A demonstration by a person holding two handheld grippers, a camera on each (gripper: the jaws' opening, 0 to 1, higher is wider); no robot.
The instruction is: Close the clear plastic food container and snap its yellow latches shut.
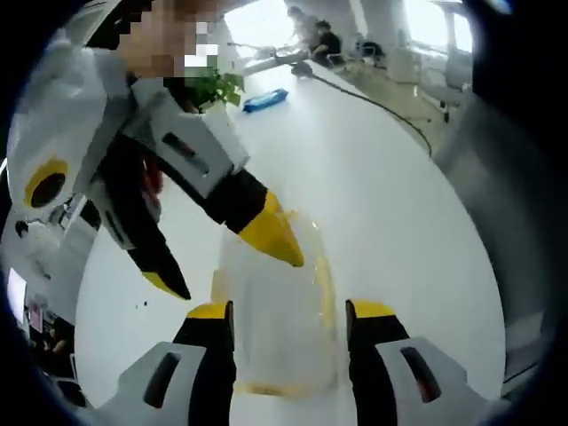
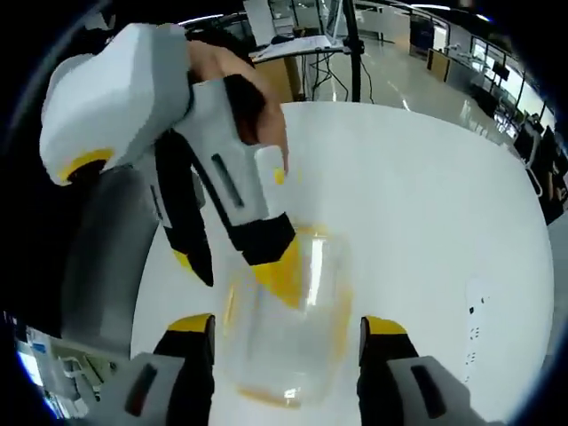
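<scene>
In the left gripper view, the left tool [image 1: 288, 311] stands wide, its jaws on either side of the clear food container [image 1: 275, 328] without gripping it. The container sits on the white worktop [image 1: 390, 204], with a yellow latch [image 1: 327, 288] along its edge. Just beyond, the right tool [image 1: 226, 262] reaches in with spread tips, one pressing on the lid. Farther off lie a blue object [image 1: 265, 99] and a green plant [image 1: 217, 87].

In the right gripper view, the right tool [image 2: 288, 324] also straddles the container [image 2: 284, 337], and the left tool [image 2: 235, 262] comes down onto the lid.
</scene>
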